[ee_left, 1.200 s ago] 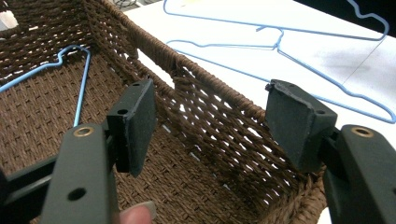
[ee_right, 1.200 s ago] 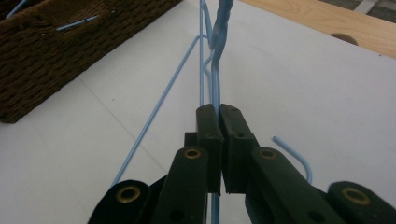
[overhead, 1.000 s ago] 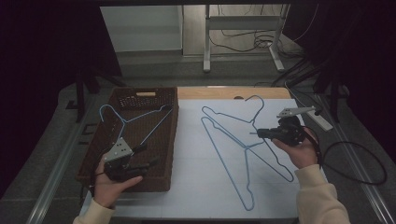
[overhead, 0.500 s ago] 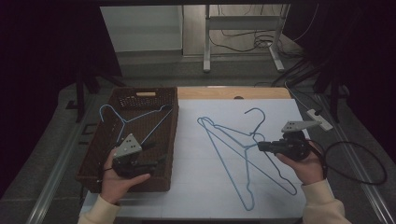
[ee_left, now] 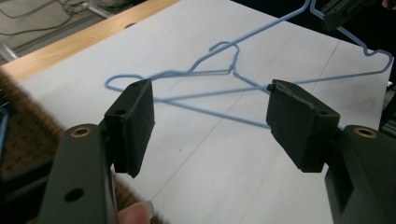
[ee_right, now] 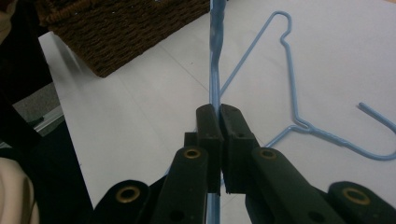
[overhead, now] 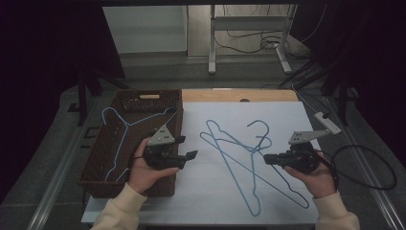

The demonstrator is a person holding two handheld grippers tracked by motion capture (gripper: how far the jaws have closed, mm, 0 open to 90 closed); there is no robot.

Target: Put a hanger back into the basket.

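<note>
While the right gripper (overhead: 266, 158) sits low over the white sheet (overhead: 201, 191), its jaws are pressed together on the wire of a blue hanger (overhead: 253, 143); the right gripper view shows that wire (ee_right: 215, 70) running straight up from between the pads. Held hanger: hook raised near the sheet's middle, long bar slanting down toward the near edge. Second blue hanger (overhead: 225, 143) lies flat on the sheet, crossing under the held one. Left gripper (overhead: 189, 147) hovers at the right rim of the brown basket (overhead: 95, 177), pointing toward the sheet; jaws stand wide apart, nothing between the pads (ee_left: 135, 121). Third blue hanger (overhead: 122, 132) rests inside the basket. Wooden table edge (overhead: 268, 95) shows beyond the sheet.
</note>
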